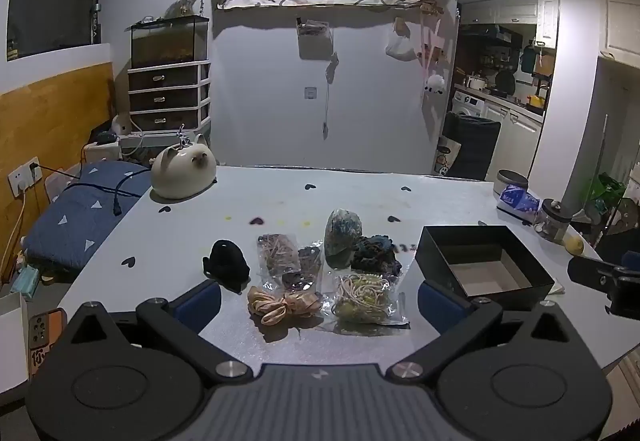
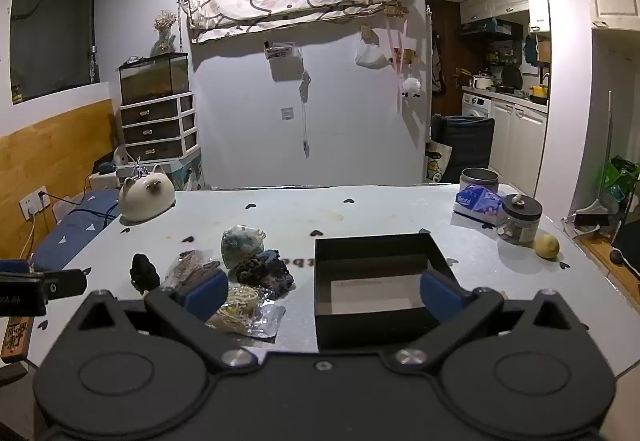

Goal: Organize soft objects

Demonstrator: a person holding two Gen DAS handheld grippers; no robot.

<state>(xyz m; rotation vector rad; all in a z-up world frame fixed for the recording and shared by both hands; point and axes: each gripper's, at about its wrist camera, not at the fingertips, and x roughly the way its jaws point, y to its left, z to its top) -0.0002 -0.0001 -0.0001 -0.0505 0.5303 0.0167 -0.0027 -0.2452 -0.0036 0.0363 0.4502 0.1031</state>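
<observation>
The landmark for all positions is the black box point(image 1: 484, 263), an open-topped square container standing on the grey table point(image 1: 280, 197).

Left gripper point(image 1: 319, 303): the two blue-padded fingers point(image 1: 200, 301) are spread wide apart and grip nothing. The gripper sits left of the black box, at the near table edge. Between and just beyond the fingertips lie the soft objects:
- A peach ribbon bow point(image 1: 282, 304), nearest the gripper, between the fingers and closer to the left one.
- A clear bag of beige cord point(image 1: 364, 297), beside the bow on the side toward the box.
- A clear bag of brown items point(image 1: 286, 257), farther from the gripper than the bow.
- A black knitted item point(image 1: 226, 265), the piece farthest left of the box, just beyond the left fingertip.
- A blue-green bundle point(image 1: 343, 237) standing upright, with a dark crocheted piece point(image 1: 376, 251) touching it on the box side.

None of these touches a finger.

Right gripper point(image 2: 323, 291): the fingers point(image 2: 440, 295) are likewise wide apart and hold nothing. The box point(image 2: 378, 281) lies directly between them; the right pad overlaps the box's right wall in this view, and contact cannot be confirmed. The left pad stands over the bag of beige cord point(image 2: 240, 307). The box interior shows only its pale floor.

Right of the box stand a glass jar point(image 2: 520, 219), a lemon point(image 2: 547, 245) and a tissue pack point(image 2: 478, 203). A cat-shaped ceramic piece point(image 2: 146, 197) sits at the far left corner.
</observation>
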